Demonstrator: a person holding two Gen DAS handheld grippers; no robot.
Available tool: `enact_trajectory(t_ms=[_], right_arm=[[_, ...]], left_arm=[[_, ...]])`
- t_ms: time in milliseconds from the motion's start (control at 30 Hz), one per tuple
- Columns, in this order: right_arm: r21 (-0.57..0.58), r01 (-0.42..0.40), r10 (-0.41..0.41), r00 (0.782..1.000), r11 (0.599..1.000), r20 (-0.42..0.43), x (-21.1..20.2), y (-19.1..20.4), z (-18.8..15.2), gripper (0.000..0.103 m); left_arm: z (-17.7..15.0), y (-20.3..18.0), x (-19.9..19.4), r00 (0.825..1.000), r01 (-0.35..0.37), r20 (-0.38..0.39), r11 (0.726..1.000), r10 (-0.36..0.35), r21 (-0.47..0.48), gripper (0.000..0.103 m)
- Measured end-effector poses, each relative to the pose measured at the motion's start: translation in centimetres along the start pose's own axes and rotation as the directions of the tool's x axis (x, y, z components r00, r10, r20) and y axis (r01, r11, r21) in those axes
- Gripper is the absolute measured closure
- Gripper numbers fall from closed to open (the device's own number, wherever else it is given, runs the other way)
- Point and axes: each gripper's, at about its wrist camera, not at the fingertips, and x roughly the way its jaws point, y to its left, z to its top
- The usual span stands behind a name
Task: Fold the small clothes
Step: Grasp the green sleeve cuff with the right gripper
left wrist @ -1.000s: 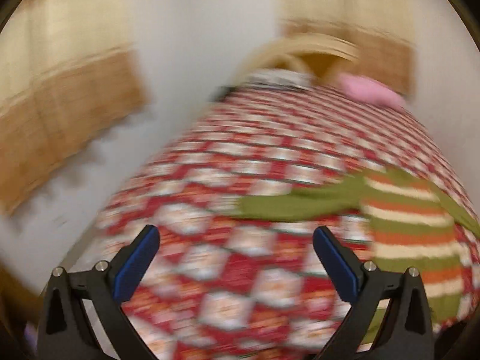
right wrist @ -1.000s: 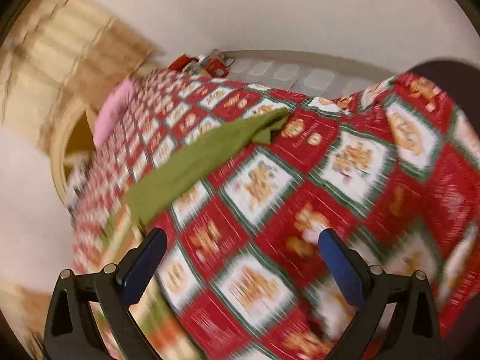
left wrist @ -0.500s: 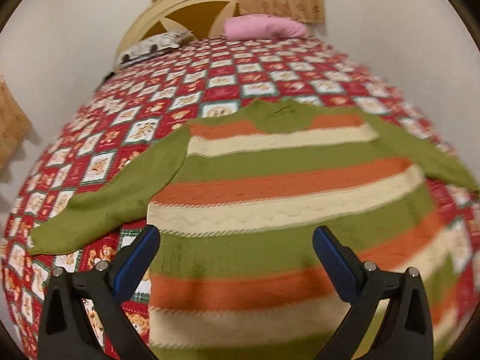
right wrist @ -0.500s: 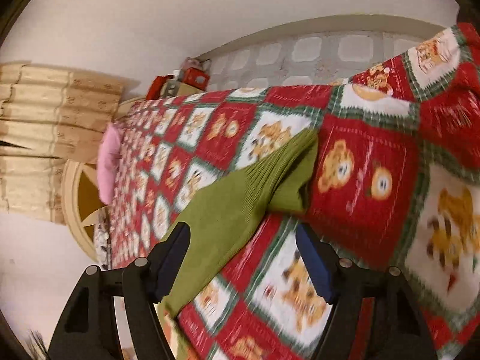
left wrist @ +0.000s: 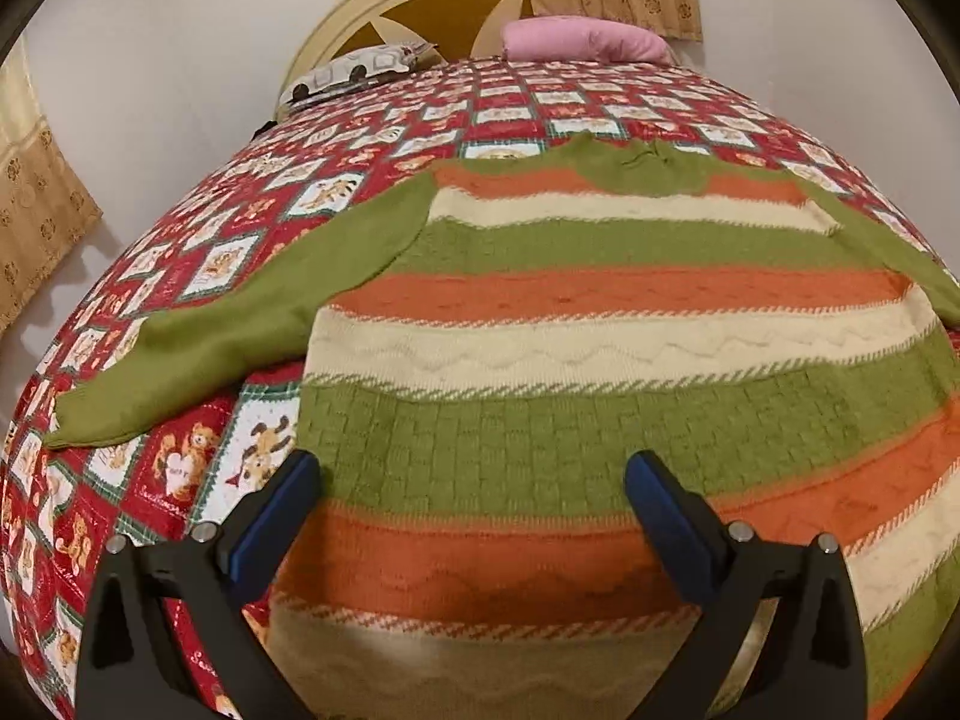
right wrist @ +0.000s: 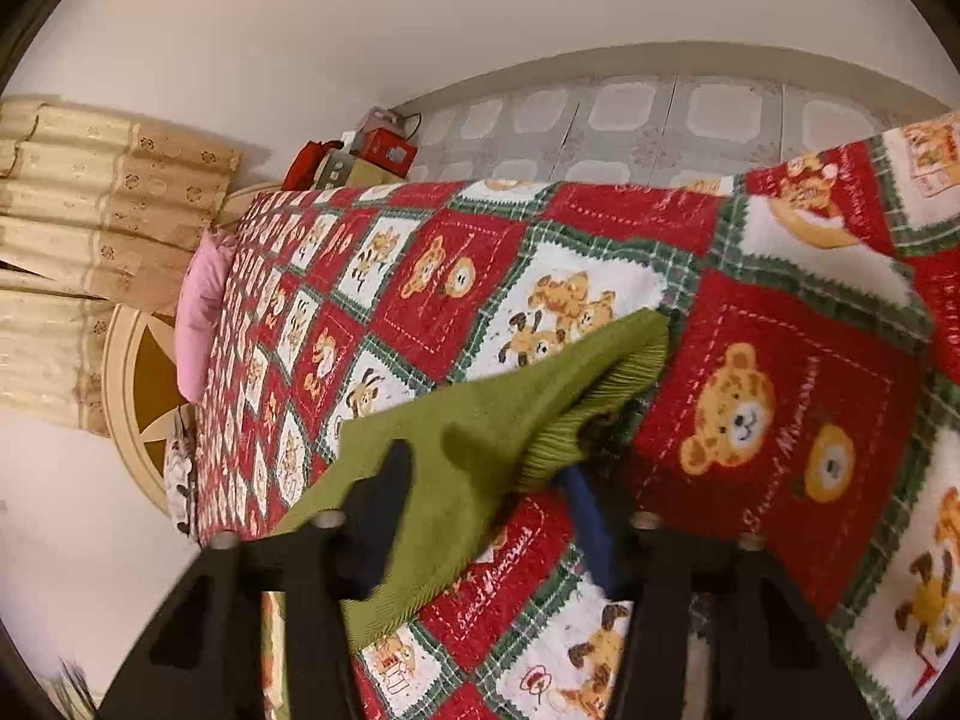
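Right gripper has just been closing around the sweater's sleeve; left gripper is hovering wide open over the sweater.

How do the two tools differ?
The left tool stands wide open over the striped sweater; the right tool has just been closing, jaws narrower. The right tool has the green sleeve between its pads; the left tool's pads pinch nothing. Both have black arms and blue pads.
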Motion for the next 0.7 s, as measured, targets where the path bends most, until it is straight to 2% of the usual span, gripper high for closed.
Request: enact_trajectory(t_ms=[33, 67, 167, 267, 367, 467, 500, 567, 600, 700], right_arm=[[0.004, 0.008, -0.008, 1.000, 1.000, 0.001, 0.3, -0.3, 0.2, 0.069], [0.015, 0.000, -0.001, 1.000, 1.000, 0.001, 0.5, -0.6, 0.4, 0.071], [0.092, -0.070, 0.069, 0.998, 0.993, 0.010, -0.1, -1.6, 0.6, 0.071], [0.120, -0.095, 0.093, 0.995, 0.988, 0.026, -1.1, -2.1, 0.4, 0.068], [0.132, -0.104, 0.098, 0.994, 0.986, 0.054, -2.4, -2.2, 0.3, 0.067], [0.117, -0.087, 0.076, 0.992, 0.989, 0.098, -4.1, -2.0, 0.2, 0.067], [0.100, -0.080, 0.068, 0.990, 0.992, 0.120, -4.8, -1.6, 0.3, 0.064], [0.085, -0.094, 0.080, 0.985, 0.992, 0.155, -5.7, -1.2, 0.5, 0.045], [0.083, -0.104, 0.090, 0.984, 0.991, 0.154, -5.8, -1.0, 0.7, 0.039], [0.107, -0.088, 0.077, 0.991, 0.990, 0.107, -4.8, -1.5, 0.8, 0.037]], left_arm=[[0.0, -0.1, 0.1, 1.000, 0.000, -0.002, 1.000, 0.000, 0.003, 0.000], [0.0, -0.2, 0.2, 1.000, 0.000, -0.005, 1.000, 0.000, 0.007, 0.000], [0.0, -0.1, 0.6, 1.000, 0.023, -0.021, 1.000, -0.023, -0.005, 0.000], [0.1, 0.8, 1.3, 0.997, 0.068, -0.040, 0.997, -0.070, -0.045, 0.000], [0.1, 1.2, 1.6, 0.993, 0.102, -0.051, 0.992, -0.106, -0.078, 0.000], [0.1, 0.9, 1.5, 0.995, 0.089, -0.048, 0.994, -0.093, -0.068, 0.000], [0.0, 0.9, 1.6, 0.995, 0.086, -0.048, 0.994, -0.090, -0.065, 0.000], [0.1, 0.9, 1.7, 0.995, 0.086, -0.050, 0.994, -0.090, -0.065, 0.000], [0.1, 0.9, 1.8, 0.994, 0.089, -0.052, 0.994, -0.093, -0.068, 0.000], [0.1, 0.9, 1.8, 0.994, 0.091, -0.053, 0.993, -0.095, -0.071, 0.000]])
